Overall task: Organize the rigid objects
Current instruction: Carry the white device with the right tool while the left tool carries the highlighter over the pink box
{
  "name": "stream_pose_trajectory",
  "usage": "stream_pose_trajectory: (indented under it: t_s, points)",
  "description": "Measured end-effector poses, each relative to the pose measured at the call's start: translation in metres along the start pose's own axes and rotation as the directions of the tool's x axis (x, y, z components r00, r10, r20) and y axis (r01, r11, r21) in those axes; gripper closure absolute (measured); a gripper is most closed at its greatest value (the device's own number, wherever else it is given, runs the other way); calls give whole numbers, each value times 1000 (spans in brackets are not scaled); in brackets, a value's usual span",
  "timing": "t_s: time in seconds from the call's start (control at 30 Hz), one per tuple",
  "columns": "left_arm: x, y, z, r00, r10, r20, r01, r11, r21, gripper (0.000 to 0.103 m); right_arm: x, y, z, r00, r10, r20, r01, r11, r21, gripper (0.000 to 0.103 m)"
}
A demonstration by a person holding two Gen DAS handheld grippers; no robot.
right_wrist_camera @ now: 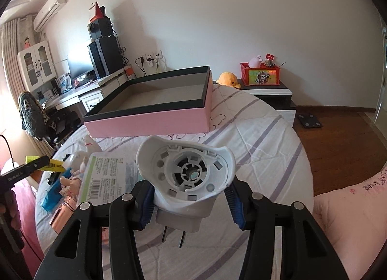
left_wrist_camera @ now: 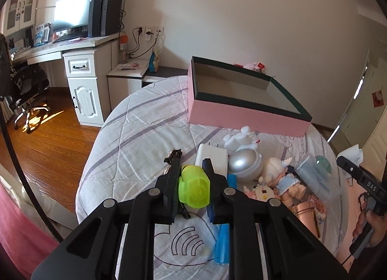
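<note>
Above the bed [left_wrist_camera: 135, 120]: my left tongs [left_wrist_camera: 193, 183] clench a green cap [left_wrist_camera: 194, 189]; my right tongs [right_wrist_camera: 188, 197] clench a white plug [right_wrist_camera: 185, 178]. Risk: either could slip before reaching the box [right_wrist_camera: 150, 120].

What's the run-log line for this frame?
left gripper: shut on green toy | right gripper: shut on white plug-in device | pink box: empty, on bed

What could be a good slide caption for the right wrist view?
Right tool holds a white plug-in device above the quilted bed, with the empty pink box ahead.
</note>
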State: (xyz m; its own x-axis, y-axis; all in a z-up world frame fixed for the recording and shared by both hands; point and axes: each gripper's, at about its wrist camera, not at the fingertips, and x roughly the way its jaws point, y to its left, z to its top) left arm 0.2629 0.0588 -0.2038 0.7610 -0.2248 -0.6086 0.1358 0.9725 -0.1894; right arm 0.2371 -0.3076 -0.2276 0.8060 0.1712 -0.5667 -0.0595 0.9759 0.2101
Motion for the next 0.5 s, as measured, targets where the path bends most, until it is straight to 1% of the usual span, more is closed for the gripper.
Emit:
stream_pose_trajectory:
  t_s: [0.1,0.13,0.2,0.27,0.33,0.4,0.47,0.5]
  points:
    - [-4,-16,21,999,9,41,-12,998,64,86,-2,11,15,1000,-7,25,8,999,-48,51]
    - [-4,-20,29,999,0,49,-3,997,73,86,-3,15,23,999,4,37,-2,998,-61,51]
    - [-2,-31,48,997,-43,65,37,995,88,86,-3,25,41,998,18,55,-12,995,-96,51]
    - [6,-45,67,995,-63,72,54,991,125,86,0,35,60,997,43,67,-34,992,-123,51]
    - [18,-60,87,994,-84,72,71,985,159,85,13,44,82,996,68,57,-59,986,-155,51]
    - [37,-74,107,993,-103,55,91,978,186,85,34,54,103,996,81,20,-76,979,-187,51]
    - [61,-85,123,993,-112,24,105,974,200,85,57,63,118,995,100,-7,-99,975,-198,51]
    - [74,-89,130,994,-112,1,110,974,199,85,73,66,126,994,96,-43,-103,973,-205,51]
